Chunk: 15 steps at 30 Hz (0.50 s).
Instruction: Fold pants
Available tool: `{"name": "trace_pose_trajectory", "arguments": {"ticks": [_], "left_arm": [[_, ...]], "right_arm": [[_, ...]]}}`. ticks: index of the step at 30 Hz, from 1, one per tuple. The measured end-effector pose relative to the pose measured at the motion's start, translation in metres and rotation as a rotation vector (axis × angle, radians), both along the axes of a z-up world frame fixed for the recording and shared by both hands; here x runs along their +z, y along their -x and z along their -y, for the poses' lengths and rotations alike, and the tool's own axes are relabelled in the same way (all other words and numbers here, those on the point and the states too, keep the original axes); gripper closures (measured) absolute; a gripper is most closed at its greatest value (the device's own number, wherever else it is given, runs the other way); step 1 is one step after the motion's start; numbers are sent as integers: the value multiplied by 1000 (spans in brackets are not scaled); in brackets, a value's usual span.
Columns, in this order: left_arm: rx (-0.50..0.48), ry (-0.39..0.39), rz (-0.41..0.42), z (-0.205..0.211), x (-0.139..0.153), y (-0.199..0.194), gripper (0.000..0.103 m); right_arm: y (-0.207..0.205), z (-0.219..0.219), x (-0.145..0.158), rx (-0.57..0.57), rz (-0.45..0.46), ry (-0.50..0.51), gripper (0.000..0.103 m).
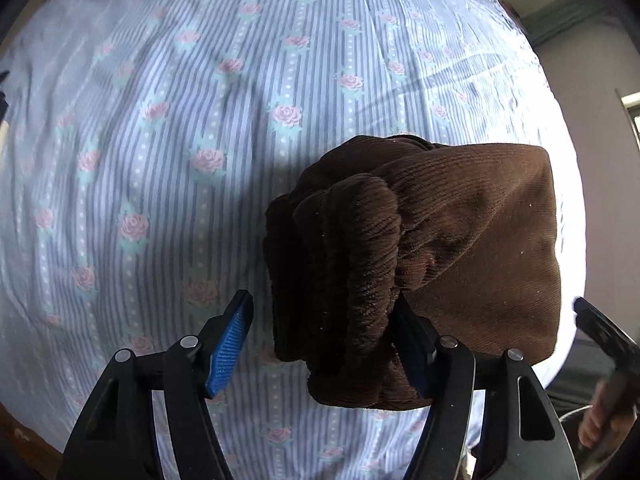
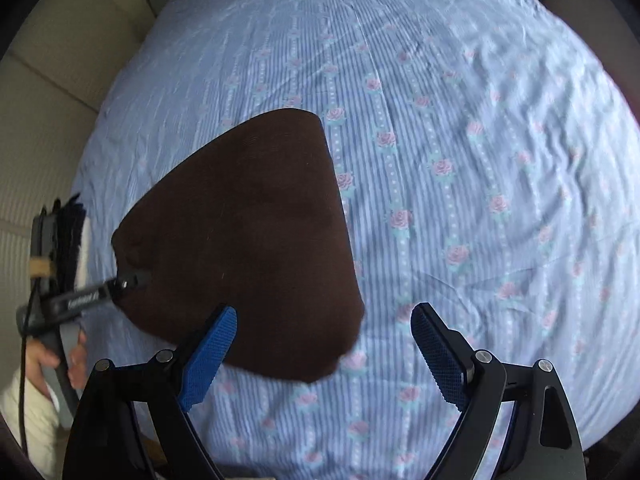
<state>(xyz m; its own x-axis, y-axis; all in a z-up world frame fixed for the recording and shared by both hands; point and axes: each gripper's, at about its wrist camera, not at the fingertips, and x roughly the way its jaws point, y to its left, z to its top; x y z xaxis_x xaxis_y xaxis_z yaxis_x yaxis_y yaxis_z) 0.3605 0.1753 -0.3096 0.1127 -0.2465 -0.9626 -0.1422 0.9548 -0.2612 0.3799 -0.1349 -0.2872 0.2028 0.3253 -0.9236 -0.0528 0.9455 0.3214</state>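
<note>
The brown corduroy pants (image 1: 440,248) lie folded into a compact bundle on the bed. In the left wrist view the gathered waistband end (image 1: 344,280) bulges between my left gripper's (image 1: 320,344) wide-apart fingers, touching the right finger; the left blue pad (image 1: 228,352) is clear of the cloth. In the right wrist view the pants (image 2: 248,236) lie as a flat dark shape. My right gripper (image 2: 324,344) is open and empty over their near right corner. The left gripper (image 2: 120,280) shows at the pants' left edge.
A blue striped bedsheet with pink roses (image 1: 200,120) covers the bed (image 2: 480,160). A beige padded headboard or wall (image 2: 48,100) runs along the left in the right wrist view. The bed edge and a wall (image 1: 592,160) lie to the right in the left wrist view.
</note>
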Motion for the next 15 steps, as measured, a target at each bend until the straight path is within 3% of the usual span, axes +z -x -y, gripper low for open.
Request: {"name": "trace_pose_trajectory", "arguments": {"ticks": [6, 15], "left_arm": [[-23, 49, -3, -19, -6, 6, 32], [-47, 117, -20, -14, -25, -10, 23]], "right_arm": [[-28, -8, -41, -2, -78, -54, 19], [-46, -15, -89, 37, -163, -32, 19]]}}
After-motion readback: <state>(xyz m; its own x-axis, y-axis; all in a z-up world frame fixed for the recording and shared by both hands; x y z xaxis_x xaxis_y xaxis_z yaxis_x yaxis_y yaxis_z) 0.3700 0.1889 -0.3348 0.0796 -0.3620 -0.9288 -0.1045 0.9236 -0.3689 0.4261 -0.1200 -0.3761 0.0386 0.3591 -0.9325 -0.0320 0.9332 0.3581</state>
